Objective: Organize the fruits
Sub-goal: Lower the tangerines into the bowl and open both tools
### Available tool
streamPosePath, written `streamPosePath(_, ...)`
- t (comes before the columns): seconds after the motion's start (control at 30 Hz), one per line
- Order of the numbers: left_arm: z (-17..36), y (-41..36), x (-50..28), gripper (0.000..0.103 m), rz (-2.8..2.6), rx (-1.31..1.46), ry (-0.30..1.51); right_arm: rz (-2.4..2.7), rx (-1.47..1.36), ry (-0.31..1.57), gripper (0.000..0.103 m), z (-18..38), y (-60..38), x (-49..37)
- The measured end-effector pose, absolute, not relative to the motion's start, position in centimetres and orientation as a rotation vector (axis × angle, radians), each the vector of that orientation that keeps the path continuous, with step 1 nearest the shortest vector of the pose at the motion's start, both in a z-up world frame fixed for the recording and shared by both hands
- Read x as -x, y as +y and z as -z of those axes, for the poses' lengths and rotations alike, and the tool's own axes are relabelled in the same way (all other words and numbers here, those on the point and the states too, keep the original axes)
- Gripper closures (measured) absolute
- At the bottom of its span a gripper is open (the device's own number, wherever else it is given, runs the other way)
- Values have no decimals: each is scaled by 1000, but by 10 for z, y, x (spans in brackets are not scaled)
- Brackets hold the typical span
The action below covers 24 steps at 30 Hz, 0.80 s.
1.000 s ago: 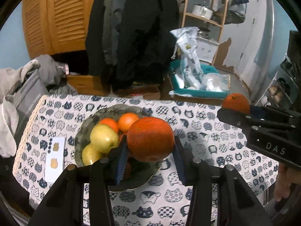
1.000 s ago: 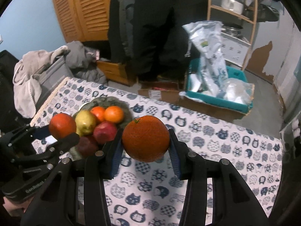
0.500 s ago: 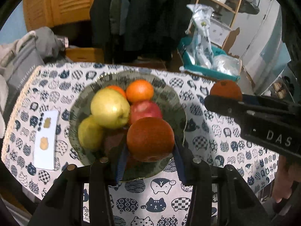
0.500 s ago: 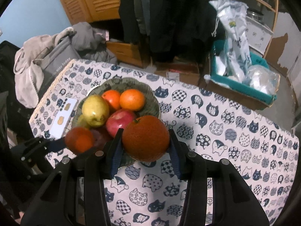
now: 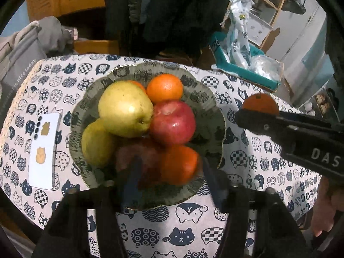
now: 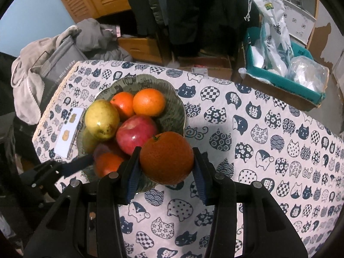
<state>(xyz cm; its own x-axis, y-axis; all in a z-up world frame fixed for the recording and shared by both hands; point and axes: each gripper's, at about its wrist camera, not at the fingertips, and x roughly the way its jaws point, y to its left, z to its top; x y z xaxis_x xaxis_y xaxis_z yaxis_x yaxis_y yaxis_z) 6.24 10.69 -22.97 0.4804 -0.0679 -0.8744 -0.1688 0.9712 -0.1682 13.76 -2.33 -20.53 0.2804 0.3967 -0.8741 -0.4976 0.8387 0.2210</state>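
Note:
A green patterned bowl [image 5: 206, 99] [image 6: 172, 99] holds pears, a red apple [image 5: 172, 122], small oranges and a dark fruit. My left gripper [image 5: 169, 169] is low over the bowl's near side; its jaws stand wide apart and blurred, with an orange [image 5: 178, 163] lying in the bowl between them. My right gripper [image 6: 165, 161] is shut on a large orange [image 6: 166, 157], held just right of the bowl's rim. That orange also shows in the left wrist view [image 5: 260, 104].
A white card [image 5: 43, 150] lies left of the bowl on the cat-print tablecloth [image 6: 268, 150]. Beyond the table's far edge are a teal bin with bags [image 6: 283, 64], a grey bag with clothes [image 6: 53, 64] and hanging dark coats.
My left gripper came down to the bowl and opened, leaving its orange in the bowl. My right gripper moved closer to the bowl with its orange.

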Motion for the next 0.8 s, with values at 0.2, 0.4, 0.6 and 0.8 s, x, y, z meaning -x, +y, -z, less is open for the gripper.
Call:
streamPosePath(0.2, 220, 119, -58, 36, -89, 266, 1056, -620, 72, 1176, 59, 217, -19, -142)
streamPosePath(0.4, 217, 137, -52, 36, -151, 282, 1048, -636, 91, 1205, 59, 232, -8, -140)
streamPosePath(0.6, 218, 150, -47, 36, -190, 289, 1052, -635, 114, 1243, 58, 246, 1, -141)
streamPosePath(0.8, 214, 155, -44, 36, -200, 290, 1045, -639, 107, 1203, 42, 235, 2, -144)
